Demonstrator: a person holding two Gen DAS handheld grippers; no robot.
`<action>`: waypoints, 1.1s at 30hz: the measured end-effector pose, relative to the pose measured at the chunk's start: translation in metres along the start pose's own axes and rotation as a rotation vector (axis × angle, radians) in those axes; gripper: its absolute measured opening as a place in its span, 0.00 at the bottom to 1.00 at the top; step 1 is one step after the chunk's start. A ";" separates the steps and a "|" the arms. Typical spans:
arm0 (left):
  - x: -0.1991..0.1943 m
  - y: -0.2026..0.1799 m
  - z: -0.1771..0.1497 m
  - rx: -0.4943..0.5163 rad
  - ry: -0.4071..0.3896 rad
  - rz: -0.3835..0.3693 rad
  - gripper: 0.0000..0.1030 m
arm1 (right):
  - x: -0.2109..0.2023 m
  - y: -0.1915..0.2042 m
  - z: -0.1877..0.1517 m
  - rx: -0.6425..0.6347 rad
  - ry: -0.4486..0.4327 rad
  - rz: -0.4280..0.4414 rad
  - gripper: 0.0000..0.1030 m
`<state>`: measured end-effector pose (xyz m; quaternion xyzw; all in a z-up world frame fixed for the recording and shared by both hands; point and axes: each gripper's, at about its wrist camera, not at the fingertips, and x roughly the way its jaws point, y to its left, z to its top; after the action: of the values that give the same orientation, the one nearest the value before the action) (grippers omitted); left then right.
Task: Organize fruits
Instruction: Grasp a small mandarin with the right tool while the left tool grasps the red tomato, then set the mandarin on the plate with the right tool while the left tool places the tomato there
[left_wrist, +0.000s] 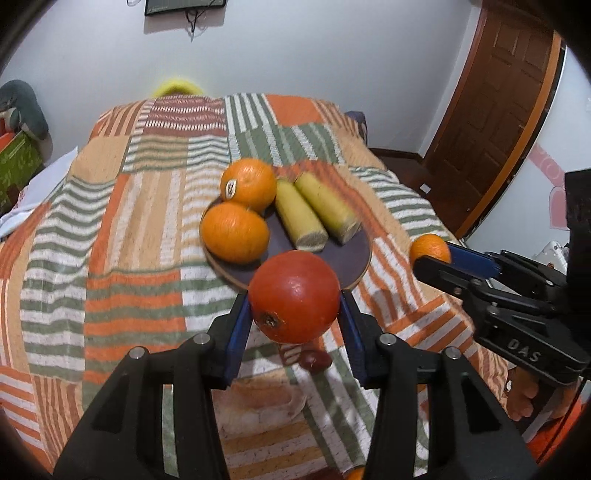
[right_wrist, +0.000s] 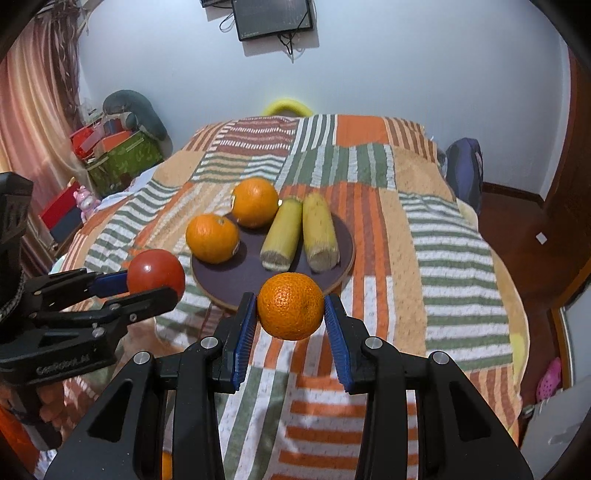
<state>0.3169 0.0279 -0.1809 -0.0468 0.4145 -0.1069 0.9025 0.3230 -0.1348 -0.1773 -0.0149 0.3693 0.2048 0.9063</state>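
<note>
My left gripper (left_wrist: 294, 301) is shut on a red tomato (left_wrist: 293, 296), held above the near edge of a dark round plate (left_wrist: 347, 254); it also shows in the right wrist view (right_wrist: 149, 286) with the tomato (right_wrist: 155, 275). My right gripper (right_wrist: 290, 310) is shut on an orange (right_wrist: 290, 311), held just in front of the plate (right_wrist: 236, 277); it also shows in the left wrist view (left_wrist: 430, 254) with its orange (left_wrist: 428, 248). The plate holds two oranges (left_wrist: 235, 232) (left_wrist: 249, 183) and two corn cobs (left_wrist: 300, 216) (left_wrist: 327, 206).
The plate lies on a bed with a striped patchwork blanket (left_wrist: 129, 240). A bread roll (left_wrist: 258, 406) and a small dark fruit (left_wrist: 314, 360) lie on the blanket under my left gripper. Boxes (right_wrist: 118, 158) stand left of the bed. A wooden door (left_wrist: 491, 110) is at right.
</note>
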 end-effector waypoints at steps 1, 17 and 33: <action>0.000 -0.001 0.002 0.003 -0.003 0.000 0.45 | 0.000 0.000 0.002 -0.001 -0.005 -0.001 0.33; 0.031 0.003 0.027 0.001 -0.001 0.004 0.45 | 0.033 -0.004 0.027 -0.013 -0.016 -0.014 0.33; 0.069 0.007 0.018 -0.004 0.082 0.006 0.45 | 0.071 -0.012 0.011 -0.017 0.100 0.017 0.34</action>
<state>0.3758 0.0184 -0.2212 -0.0430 0.4516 -0.1052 0.8850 0.3801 -0.1181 -0.2185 -0.0296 0.4125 0.2143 0.8849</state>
